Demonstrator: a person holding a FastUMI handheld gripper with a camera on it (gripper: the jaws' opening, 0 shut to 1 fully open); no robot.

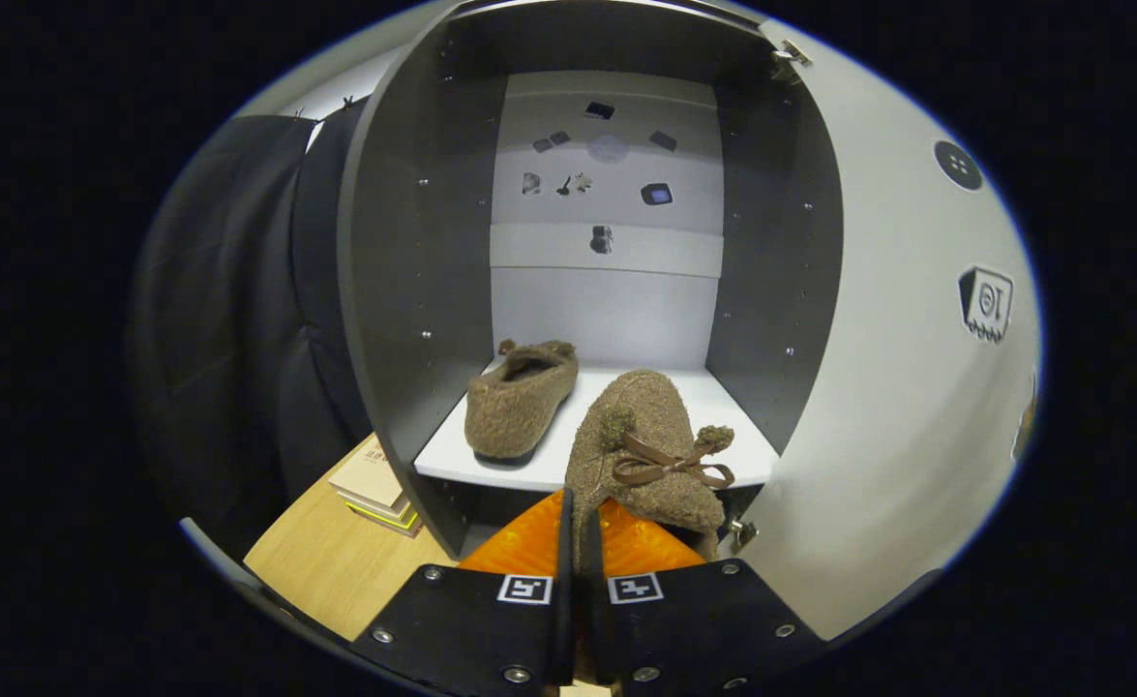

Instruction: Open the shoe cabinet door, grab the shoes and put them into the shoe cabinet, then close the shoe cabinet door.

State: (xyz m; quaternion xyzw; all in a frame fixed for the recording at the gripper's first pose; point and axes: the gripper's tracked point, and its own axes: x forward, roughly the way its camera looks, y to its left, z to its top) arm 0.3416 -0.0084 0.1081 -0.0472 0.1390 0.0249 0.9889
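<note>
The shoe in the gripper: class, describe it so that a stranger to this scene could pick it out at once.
Find the open cabinet with its white shelf. Two fuzzy brown shoes are there: one lies fully on the shelf, apart. The held shoe hangs at the shelf's front edge, pinched by the gripper, and shows a brown ribbon bow with pompoms.

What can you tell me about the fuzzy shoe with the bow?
The brown fuzzy slipper looks like fleecy fabric, with a brown ribbon bow and small pompoms on top. The gripper is shut on its edge, holding it tilted up at the front of the white cabinet shelf, right of the matching slipper already lying there.
</note>
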